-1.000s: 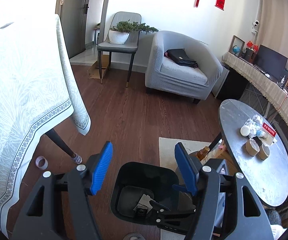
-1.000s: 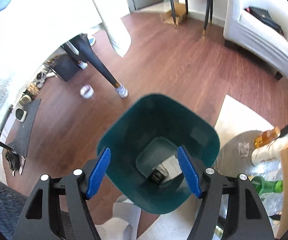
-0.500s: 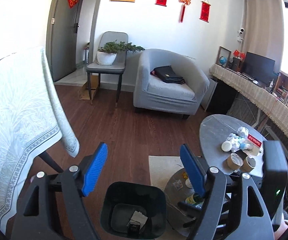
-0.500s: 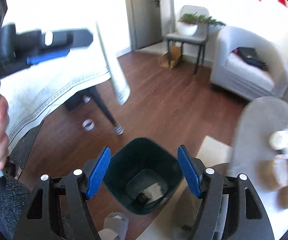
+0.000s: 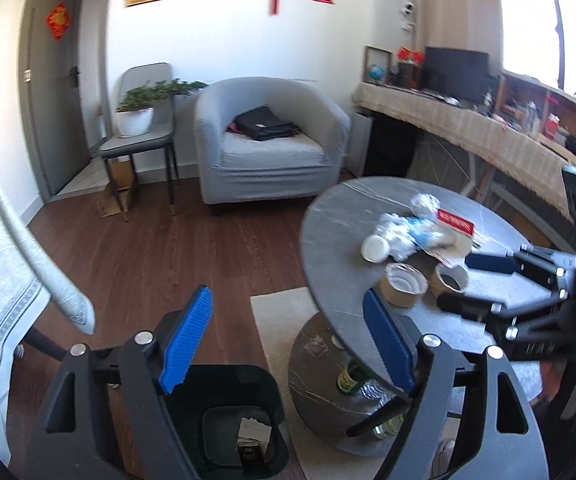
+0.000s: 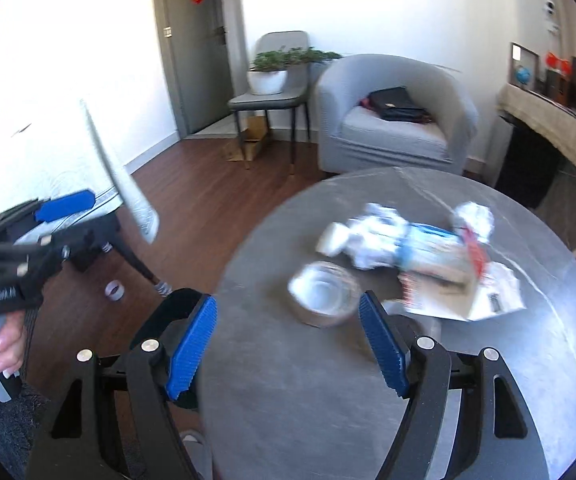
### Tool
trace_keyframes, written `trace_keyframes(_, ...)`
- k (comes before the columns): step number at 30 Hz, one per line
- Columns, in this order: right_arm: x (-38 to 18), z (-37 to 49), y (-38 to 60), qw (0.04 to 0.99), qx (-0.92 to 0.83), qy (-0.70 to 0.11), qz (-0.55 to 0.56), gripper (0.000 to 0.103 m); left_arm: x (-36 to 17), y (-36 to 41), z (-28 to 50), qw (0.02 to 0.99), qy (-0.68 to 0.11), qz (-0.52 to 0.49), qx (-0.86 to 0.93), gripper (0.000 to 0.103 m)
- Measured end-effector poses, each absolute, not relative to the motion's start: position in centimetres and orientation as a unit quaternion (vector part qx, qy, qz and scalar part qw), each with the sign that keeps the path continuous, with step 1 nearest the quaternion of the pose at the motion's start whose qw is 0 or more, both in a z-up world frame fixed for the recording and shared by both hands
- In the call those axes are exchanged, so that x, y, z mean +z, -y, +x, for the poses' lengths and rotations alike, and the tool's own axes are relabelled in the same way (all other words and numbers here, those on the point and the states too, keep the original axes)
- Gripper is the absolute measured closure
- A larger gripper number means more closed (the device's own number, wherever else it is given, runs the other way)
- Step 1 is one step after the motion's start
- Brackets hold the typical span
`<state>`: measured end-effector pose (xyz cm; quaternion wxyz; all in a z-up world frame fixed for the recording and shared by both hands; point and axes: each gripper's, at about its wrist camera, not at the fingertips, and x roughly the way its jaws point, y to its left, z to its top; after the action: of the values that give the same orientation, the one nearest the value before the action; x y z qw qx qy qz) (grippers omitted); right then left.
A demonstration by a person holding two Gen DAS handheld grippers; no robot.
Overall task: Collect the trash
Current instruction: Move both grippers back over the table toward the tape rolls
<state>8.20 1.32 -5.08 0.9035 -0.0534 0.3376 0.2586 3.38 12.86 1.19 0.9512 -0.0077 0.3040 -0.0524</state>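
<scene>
**A:** Looking at the left wrist view: left gripper (image 5: 288,344) has just been spreading its jaws wide, nothing between them. Bin (image 5: 243,420) sits bottom centre, probably parked beside the round table (image 5: 488,328) for short drops.

**B:** Right wrist view: right gripper (image 6: 288,344) jaws also just widened, empty. Trash pile (image 6: 404,240) and tape roll (image 6: 324,300) lie mid-frame, untouched.

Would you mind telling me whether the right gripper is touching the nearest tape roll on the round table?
Apart. The right wrist view shows the right gripper open, with bare tabletop between its fingertips and the tape roll.
</scene>
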Motion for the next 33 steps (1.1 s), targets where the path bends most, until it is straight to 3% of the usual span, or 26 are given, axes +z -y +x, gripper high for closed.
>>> trace_keyframes(5,-5.2,8.8,3.1,0.909,0.235,-0.342,-0.023,0.024,-0.3,-8.2,4.7,0.94,-0.323,0.022,-0.105,0.021)
trace_keyframes(17,-6.4,8.6,7.9,0.905,0.224,-0.36,0.007,0.024,-3.7,-1.7,7.4,0.921,-0.358,0.062,-0.142,0.02)
trace_keyframes(31,-7.6,8.4,8.9,0.901,0.224,-0.37,-0.012,0.024,-5.1,-1.8,10.8,0.923,-0.372,0.046,-0.093,0.031)
trace_keyframes(33,-7.9,8.4,8.8,0.898,0.23,-0.375,-0.012,0.024,-5.1,-2.0,11.1,0.922,-0.373,0.037,-0.094,0.036)
